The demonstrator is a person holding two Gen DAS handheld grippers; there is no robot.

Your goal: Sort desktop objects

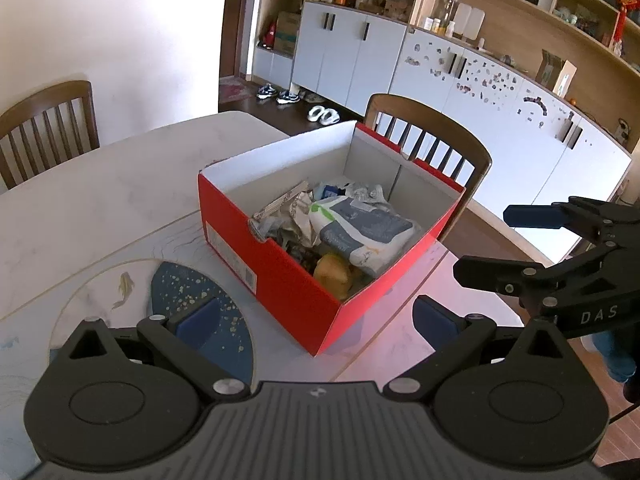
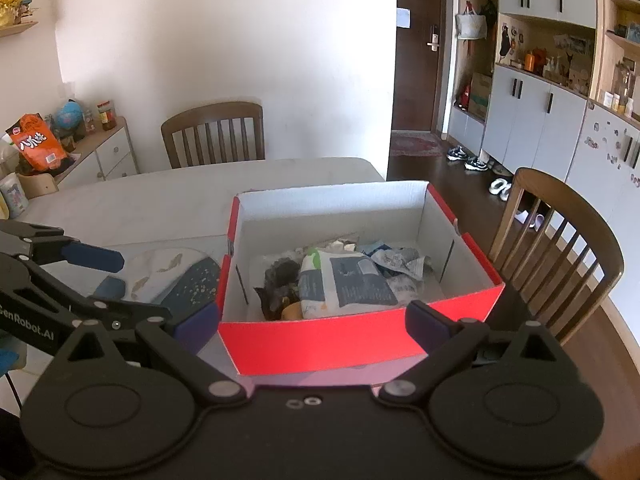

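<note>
Now | red box at the tabletop's right edge, packets and scraps inside | left gripper and right gripper both spread wide, empty | sorting looks nearly finished | next: check the table for strays.

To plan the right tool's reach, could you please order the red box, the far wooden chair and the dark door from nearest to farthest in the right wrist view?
1. Red box, directly ahead of the right tool.
2. Far wooden chair, across the table.
3. Dark door, back right.
</note>
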